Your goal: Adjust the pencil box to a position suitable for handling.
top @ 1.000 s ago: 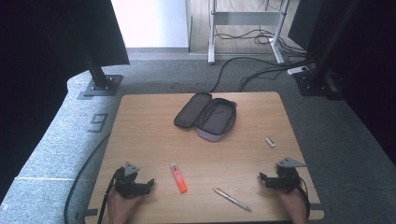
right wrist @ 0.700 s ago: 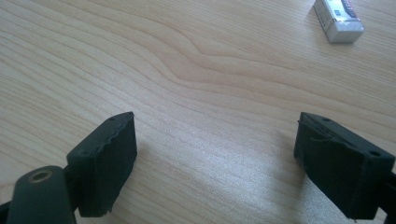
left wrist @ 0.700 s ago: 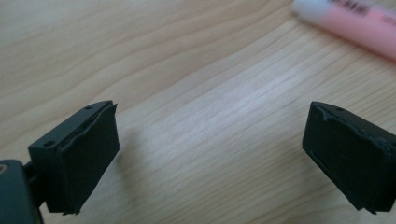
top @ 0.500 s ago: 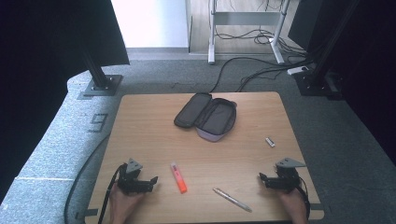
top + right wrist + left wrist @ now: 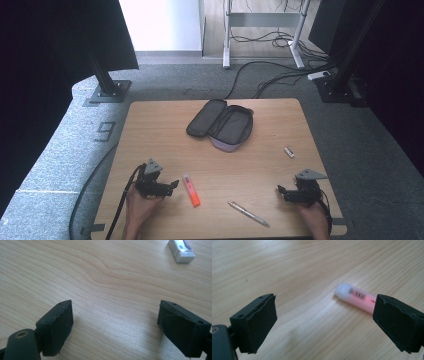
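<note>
We see a wooden table (image 5: 150, 125) on a grey floor, and at its far middle an open dark pouch (image 5: 221, 123) lying flat with both halves spread. Near the front edge, a person's hands hold two grippers. The left gripper (image 5: 173, 186) sits at the front left, held low over the wood, its jaws spread wide and released, pointing toward the marker (image 5: 191, 189) just beside it. In the left gripper view the jaws stand far apart with bare wood between them, and the marker (image 5: 355, 297), pink with a white cap and a barcode label, lies on the table ahead, its near end hidden behind the right-hand jaw; we cannot tell whether it touches that jaw. The right gripper (image 5: 281, 192) rests at the front right, likewise released, its jaws wide apart over bare wood in the right gripper view. Between the two grippers, nearer the right one, a silver pen (image 5: 248, 214) lies slanted by the front edge. Farther back on the right side lies a small white eraser (image 5: 289, 152), also seen at the top of the right gripper view (image 5: 181, 249).
</note>
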The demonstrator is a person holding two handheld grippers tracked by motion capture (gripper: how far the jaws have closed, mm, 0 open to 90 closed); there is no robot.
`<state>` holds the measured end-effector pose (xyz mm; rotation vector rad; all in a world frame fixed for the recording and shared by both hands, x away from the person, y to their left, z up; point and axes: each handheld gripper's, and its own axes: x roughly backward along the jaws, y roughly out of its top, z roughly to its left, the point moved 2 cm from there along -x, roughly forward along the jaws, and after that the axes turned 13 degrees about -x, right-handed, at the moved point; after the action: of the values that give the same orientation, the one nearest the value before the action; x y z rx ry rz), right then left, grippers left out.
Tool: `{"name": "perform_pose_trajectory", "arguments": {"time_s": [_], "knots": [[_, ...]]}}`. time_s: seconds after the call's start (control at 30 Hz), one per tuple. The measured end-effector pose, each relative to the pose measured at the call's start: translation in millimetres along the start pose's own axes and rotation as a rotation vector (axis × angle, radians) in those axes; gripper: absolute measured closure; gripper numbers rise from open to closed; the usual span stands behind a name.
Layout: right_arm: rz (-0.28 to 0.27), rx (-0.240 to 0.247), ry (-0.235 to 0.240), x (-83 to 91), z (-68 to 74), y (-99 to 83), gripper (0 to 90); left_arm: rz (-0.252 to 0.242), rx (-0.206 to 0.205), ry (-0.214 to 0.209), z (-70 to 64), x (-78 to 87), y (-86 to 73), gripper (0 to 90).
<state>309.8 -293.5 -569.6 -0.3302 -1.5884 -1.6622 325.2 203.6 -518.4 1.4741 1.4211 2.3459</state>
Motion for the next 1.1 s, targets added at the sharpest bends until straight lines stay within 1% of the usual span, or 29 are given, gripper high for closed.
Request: {"name": "perform_pose_trajectory", "arguments": {"time_s": [0.07,0.1,0.13,0.17,0.23,0.3,0.33,0.4,0.43,0.47,0.5,0.57,0.6,0.63,0.67,0.7,0.73,0.83,0.9,0.93,1.0,1.03,1.1], "knots": [[0.000,0.004,0.001,0.2,0.0,-0.3,12.9,-0.004,-0.002,-0.007,0.0,-1.1,2.9,5.1],[0.000,0.005,0.002,0.4,0.1,-0.4,12.9,-0.003,-0.015,-0.014,0.1,-3.1,8.2,5.3],[0.002,0.004,0.004,0.5,0.3,-0.5,12.9,-0.008,-0.021,-0.014,0.0,-4.3,10.6,5.4],[0.002,0.004,0.004,0.6,0.3,-0.5,12.9,-0.011,-0.019,-0.024,0.5,-5.3,12.7,5.6],[0.003,0.005,0.004,0.6,0.3,-0.5,12.9,-0.012,-0.020,-0.024,1.0,-6.5,14.8,6.0],[0.003,0.006,0.005,0.7,0.3,-0.6,12.9,-0.009,-0.036,-0.023,1.9,-8.7,21.4,6.1],[0.002,0.005,0.004,0.6,0.4,-0.7,12.9,-0.020,-0.033,-0.028,2.2,-9.0,23.6,6.2],[0.003,0.007,0.005,0.7,0.3,-0.6,12.9,-0.022,-0.032,-0.033,2.6,-9.1,25.9,6.8],[0.003,0.006,0.005,0.7,0.3,-0.6,12.9,-0.021,-0.043,-0.030,2.5,-9.6,31.2,6.8],[0.003,0.006,0.005,0.7,0.3,-0.6,12.9,-0.021,-0.043,-0.030,2.5,-9.6,31.2,6.8],[0.004,0.006,0.005,0.7,0.3,-0.6,12.9,-0.027,-0.049,-0.037,2.7,-9.8,36.8,6.8],[0.003,0.006,0.005,0.7,0.3,-0.6,12.9,-0.028,-0.052,-0.040,3.0,-10.3,39.5,6.8],[0.003,0.006,0.005,0.7,0.3,-0.6,12.9,-0.026,-0.067,-0.037,2.9,-11.7,45.2,6.8],[0.003,0.006,0.005,0.7,0.3,-0.6,12.9,-0.027,-0.071,-0.044,3.2,-12.5,48.0,6.8],[0.003,0.006,0.005,0.7,0.3,-0.6,12.9,-0.027,-0.071,-0.044,3.2,-12.5,48.0,6.8],[0.003,0.006,0.005,0.7,0.3,-0.6,12.9,-0.027,-0.080,-0.050,3.2,-14.9,53.6,6.8],[0.003,0.006,0.005,0.7,0.3,-0.6,12.9,-0.027,-0.080,-0.050,3.2,-14.9,53.6,6.9],[0.001,0.006,0.004,0.6,0.4,-0.7,12.9,-0.036,-0.084,-0.067,3.6,-19.0,61.4,7.7],[0.003,0.006,0.005,0.7,0.3,-0.6,12.9,-0.034,-0.096,-0.077,2.5,-23.8,69.8,7.8],[0.003,0.006,0.005,0.7,0.3,-0.6,12.9,-0.034,-0.096,-0.077,2.5,-23.8,69.8,7.8],[0.004,0.007,0.005,0.7,0.3,-0.6,12.8,-0.027,-0.117,-0.083,0.2,-29.0,79.0,7.8],[0.004,0.007,0.005,0.7,0.3,-0.6,12.8,-0.027,-0.117,-0.083,0.2,-29.0,79.0,8.5],[0.004,0.007,0.005,0.7,0.4,-0.6,12.8,-0.026,-0.122,-0.095,-0.7,-32.5,84.9,9.0]]}}
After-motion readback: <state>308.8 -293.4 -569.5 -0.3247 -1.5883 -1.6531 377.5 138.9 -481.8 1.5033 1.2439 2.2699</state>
